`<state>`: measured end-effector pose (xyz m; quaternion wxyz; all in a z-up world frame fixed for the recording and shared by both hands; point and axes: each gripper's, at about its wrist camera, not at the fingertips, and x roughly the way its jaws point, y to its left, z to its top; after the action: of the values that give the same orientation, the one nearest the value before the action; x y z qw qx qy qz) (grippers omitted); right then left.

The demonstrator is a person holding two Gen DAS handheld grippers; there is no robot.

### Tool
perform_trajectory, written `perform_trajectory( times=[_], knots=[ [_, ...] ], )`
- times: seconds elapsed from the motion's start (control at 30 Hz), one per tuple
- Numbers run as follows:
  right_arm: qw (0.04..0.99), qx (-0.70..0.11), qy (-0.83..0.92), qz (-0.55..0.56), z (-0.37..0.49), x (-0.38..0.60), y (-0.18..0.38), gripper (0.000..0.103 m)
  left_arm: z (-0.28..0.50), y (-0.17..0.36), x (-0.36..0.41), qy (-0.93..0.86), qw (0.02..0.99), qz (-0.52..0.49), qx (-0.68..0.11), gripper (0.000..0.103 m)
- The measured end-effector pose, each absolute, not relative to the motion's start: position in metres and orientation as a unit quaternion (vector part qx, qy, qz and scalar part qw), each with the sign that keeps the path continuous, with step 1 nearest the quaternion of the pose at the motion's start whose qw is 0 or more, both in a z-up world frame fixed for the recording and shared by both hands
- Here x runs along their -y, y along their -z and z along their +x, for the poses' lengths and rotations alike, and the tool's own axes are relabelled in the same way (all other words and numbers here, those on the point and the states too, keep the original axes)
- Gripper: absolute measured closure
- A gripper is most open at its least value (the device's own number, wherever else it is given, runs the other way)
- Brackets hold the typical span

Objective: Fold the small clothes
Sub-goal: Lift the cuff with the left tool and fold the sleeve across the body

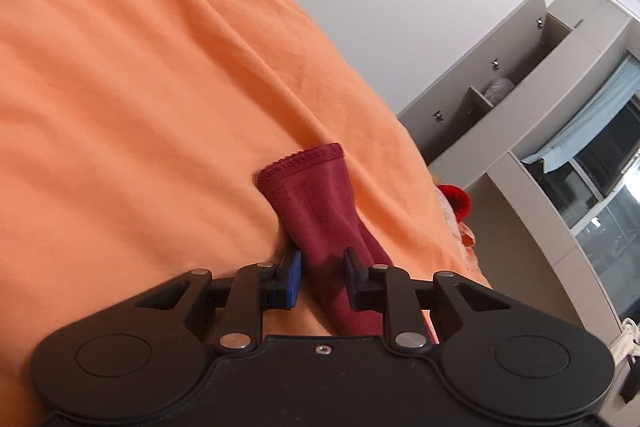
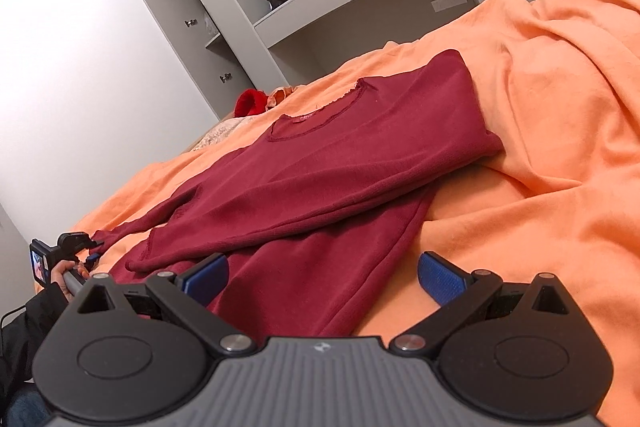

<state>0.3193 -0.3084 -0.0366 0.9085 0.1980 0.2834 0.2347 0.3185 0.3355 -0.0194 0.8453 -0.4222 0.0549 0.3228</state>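
Both wrist cameras sit low over the orange bedsheet (image 2: 540,147), close to the red shirt (image 2: 320,167) they share.

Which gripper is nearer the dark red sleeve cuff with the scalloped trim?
Left. The left gripper straddles that sleeve just behind the cuff; the right gripper hovers open at the shirt's hem.

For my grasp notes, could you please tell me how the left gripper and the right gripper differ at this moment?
The left gripper has its fingers close together around the sleeve of the dark red shirt; the right gripper has its fingers spread wide.
The left sits at the sleeve's end, the right over the shirt's hem.
Both have blue pads and hang over the orange bedspread.
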Motion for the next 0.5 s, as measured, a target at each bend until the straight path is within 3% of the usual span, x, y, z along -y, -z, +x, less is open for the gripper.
perform_trajectory(
  times=[0.07,0.2,0.33,0.5],
  knots=[
    [0.909,-0.283,-0.233,0.196,0.319,0.307,0.037,0.000,0.322,0.020,-0.338,-0.307,0.848,-0.428,-0.055,0.067],
    [0.910,-0.283,-0.232,0.195,0.319,0.306,0.037,0.000,0.324,0.022,-0.343,-0.303,0.848,-0.431,-0.058,0.067],
    [0.910,-0.283,-0.233,0.195,0.319,0.306,0.037,0.000,0.322,0.024,-0.345,-0.309,0.840,-0.442,-0.056,0.097],
    [0.913,-0.277,-0.229,0.190,0.317,0.305,0.038,0.001,0.324,0.010,-0.333,-0.290,0.871,-0.395,-0.015,0.100]
  ],
)
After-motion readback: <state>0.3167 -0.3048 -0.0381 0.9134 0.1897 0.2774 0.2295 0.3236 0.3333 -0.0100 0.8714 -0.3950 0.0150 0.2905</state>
